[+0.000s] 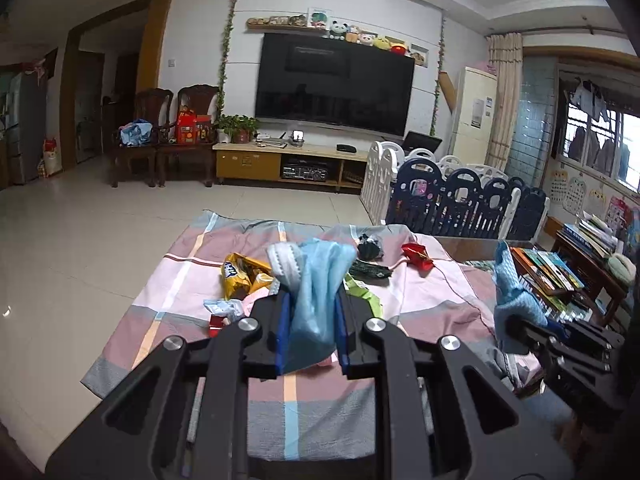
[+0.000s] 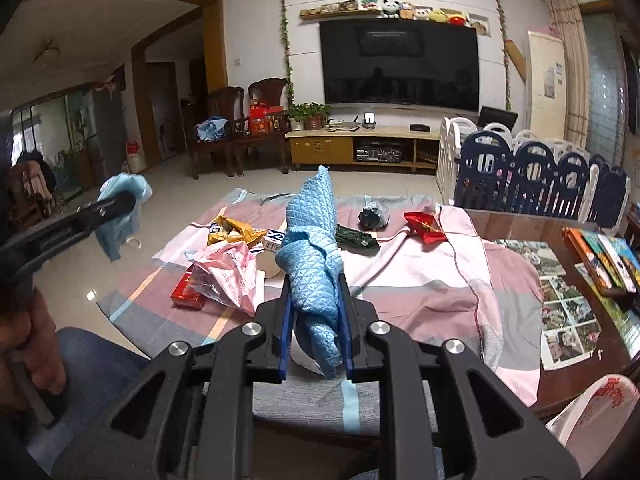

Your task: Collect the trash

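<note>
The left gripper is pinched on a thin blue plastic bag; the right gripper is pinched on a quilted blue cloth; both are held up over the checked sheet, so keep the squeeze tight; the trash lies on that sheet; only the right view shows the pink bag; the left view hides it.

Quilted blue cloth, seemingly matt
</note>
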The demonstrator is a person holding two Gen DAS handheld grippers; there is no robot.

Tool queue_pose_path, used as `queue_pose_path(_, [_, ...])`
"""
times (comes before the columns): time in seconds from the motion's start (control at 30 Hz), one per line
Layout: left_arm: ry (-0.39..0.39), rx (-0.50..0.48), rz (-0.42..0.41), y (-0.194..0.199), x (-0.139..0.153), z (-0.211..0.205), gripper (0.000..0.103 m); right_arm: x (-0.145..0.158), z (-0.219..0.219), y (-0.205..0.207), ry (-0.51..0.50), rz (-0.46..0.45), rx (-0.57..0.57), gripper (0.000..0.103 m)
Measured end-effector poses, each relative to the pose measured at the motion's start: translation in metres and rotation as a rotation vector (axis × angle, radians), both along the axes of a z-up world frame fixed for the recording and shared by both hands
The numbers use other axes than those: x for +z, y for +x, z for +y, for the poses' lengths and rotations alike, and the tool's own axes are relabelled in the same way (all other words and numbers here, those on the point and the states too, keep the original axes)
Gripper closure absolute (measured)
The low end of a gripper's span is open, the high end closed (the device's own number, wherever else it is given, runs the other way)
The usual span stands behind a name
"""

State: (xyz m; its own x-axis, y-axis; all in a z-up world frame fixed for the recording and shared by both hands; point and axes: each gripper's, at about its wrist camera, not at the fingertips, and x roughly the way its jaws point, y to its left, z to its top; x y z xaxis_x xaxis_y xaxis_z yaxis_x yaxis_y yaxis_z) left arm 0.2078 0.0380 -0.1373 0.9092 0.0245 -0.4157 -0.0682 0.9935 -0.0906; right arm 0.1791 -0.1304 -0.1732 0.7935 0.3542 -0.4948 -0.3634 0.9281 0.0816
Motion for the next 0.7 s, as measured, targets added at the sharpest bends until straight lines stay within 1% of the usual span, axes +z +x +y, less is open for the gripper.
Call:
queue_pose_path(0.2, [0.055, -0.020, 0.008, -0.0013, -0.0032, -0.0118, 0.083, -0.0019, -0.0051, 0.0039, 0.016, 0.015, -0.015, 0.083])
queue_pose_path(0.37, [0.056, -0.030, 0.015, 0.0017, -0.0005, -0.0073, 0.086, -0.0036, -0.0055, 0.0039, 0.020, 0.016, -0.018, 0.083])
queue_pose_path(0.57, [0.041, -0.049, 0.012, 0.0029, -0.0001, -0.0078, 0.092, -0.0040, -0.0067, 0.0036, 0.027, 0.016, -0.020, 0.083])
queue_pose_path(0.7, [0.033, -0.061, 0.011, 0.0032, -0.0018, -0.0094, 0.092, -0.0040, -0.0075, 0.0037, 0.029, 0.015, -0.020, 0.083])
